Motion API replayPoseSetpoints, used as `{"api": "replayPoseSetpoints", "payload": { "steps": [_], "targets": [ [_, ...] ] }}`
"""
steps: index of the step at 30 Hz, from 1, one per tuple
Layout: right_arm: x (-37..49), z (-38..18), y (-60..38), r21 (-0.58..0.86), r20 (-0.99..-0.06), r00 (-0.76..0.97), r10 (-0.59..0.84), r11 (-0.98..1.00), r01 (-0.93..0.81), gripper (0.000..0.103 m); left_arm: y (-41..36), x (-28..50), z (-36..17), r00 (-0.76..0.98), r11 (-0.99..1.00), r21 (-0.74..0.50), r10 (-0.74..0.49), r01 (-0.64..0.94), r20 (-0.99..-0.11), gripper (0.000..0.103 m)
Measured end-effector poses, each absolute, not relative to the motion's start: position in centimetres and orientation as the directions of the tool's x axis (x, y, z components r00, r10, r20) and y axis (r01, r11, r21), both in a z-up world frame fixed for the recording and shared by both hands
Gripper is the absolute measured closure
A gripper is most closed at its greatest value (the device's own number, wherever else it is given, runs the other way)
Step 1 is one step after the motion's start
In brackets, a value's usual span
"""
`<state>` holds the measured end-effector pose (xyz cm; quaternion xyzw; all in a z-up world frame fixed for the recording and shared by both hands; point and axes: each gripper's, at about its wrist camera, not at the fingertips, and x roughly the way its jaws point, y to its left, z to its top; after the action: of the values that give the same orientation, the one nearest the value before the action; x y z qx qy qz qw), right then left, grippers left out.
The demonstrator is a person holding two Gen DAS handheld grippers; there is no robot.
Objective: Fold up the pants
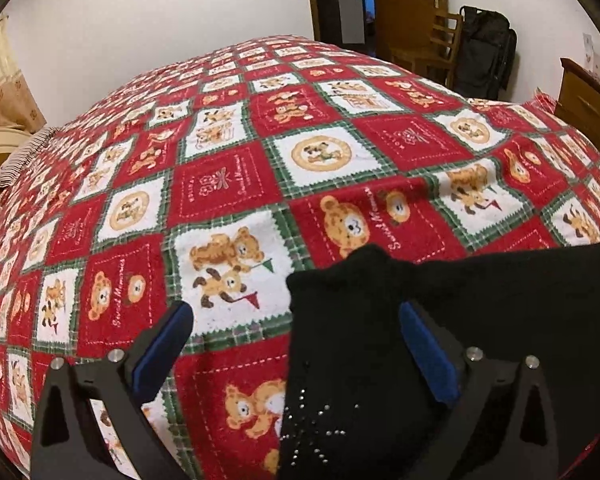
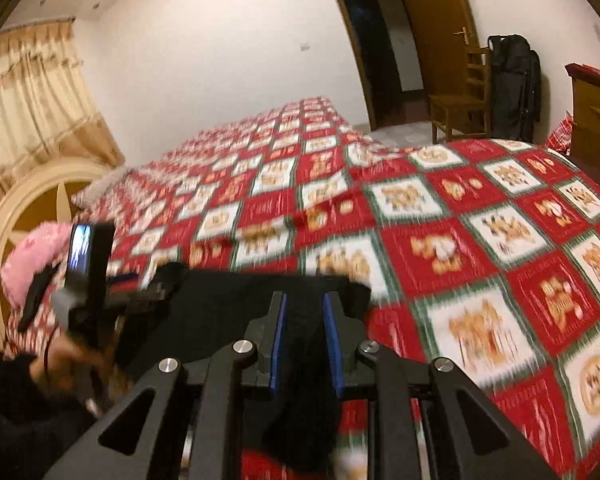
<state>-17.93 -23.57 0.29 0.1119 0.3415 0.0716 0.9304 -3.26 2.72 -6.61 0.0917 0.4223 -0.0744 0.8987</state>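
While the right gripper (image 2: 304,312) clamps the black knit pants (image 1: 480,300), the left gripper (image 1: 296,320), jaws apart, should close on their near-left corner.

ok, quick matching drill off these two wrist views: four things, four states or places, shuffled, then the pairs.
Things:
1. left tongs
2. right tongs
3. black pants
4. wooden chair

States or places:
A. on the red bear-print blanket
B. shut on black cloth
C. beside the wooden door
D. wide open, one finger over the pants

Pairs: 1-D, 2-B, 3-A, 4-C
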Motion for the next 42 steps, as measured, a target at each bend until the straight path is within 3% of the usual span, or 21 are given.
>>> {"api": "replayPoseSetpoints", "payload": {
  "steps": [3, 7, 10, 12, 13, 14, 17, 25, 42],
  "targets": [
    [-19.3, -0.3, -22.3, 0.204, -0.65, 0.729, 0.217, 0.973, -0.108, 0.083, 2.8, -3.2, -6.5, 0.623, 0.971, 0.1, -0.059, 0.217, -0.78, 0.0],
    [-19.7, -2.6, -21.3, 0.068, -0.734, 0.669, 0.114, 0.993, -0.094, 0.08, 3.5, -3.6, -5.8, 0.604, 0.968, 0.086, -0.078, 0.238, -0.793, 0.0],
    [-20.2, -2.4, -22.7, 0.178, -0.706, 0.688, 0.167, 0.982, -0.055, 0.079, 4.6, -4.1, -5.5, 0.586, 0.968, 0.052, -0.106, 0.246, -0.803, 0.0],
    [-20.5, -1.7, -24.2, 0.261, -0.658, 0.73, 0.186, 0.965, -0.011, 0.069, 5.6, -4.5, -5.1, 0.573, 0.969, 0.005, -0.142, 0.247, -0.807, 0.0],
    [-20.4, -1.6, -24.5, 0.276, -0.648, 0.739, 0.185, 0.961, 0.001, 0.053, 6.1, -4.7, -4.9, 0.567, 0.968, -0.023, -0.166, 0.251, -0.807, 0.0],
    [-20.4, -1.6, -25.0, 0.299, -0.636, 0.75, 0.181, 0.954, 0.023, 0.044, 6.3, -4.8, -4.9, 0.565, 0.966, -0.042, -0.184, 0.255, -0.805, 0.0],
    [-19.6, -1.9, -24.9, 0.303, -0.648, 0.74, 0.18, 0.952, 0.034, 0.044, 6.0, -4.7, -5.1, 0.552, 0.962, -0.063, -0.205, 0.266, -0.808, 0.0],
    [-18.9, -3.4, -23.6, 0.266, -0.692, 0.7, 0.179, 0.964, 0.017, 0.044, 3.8, -5.2, -6.0, 0.548, 0.956, 0.021, -0.151, 0.294, -0.823, 0.0],
    [-18.5, -4.0, -21.7, 0.164, -0.702, 0.705, 0.105, 0.986, 0.016, 0.05, 4.7, -4.9, -6.7, 0.511, 0.966, -0.063, -0.187, 0.25, -0.839, 0.0]
  ]
}}
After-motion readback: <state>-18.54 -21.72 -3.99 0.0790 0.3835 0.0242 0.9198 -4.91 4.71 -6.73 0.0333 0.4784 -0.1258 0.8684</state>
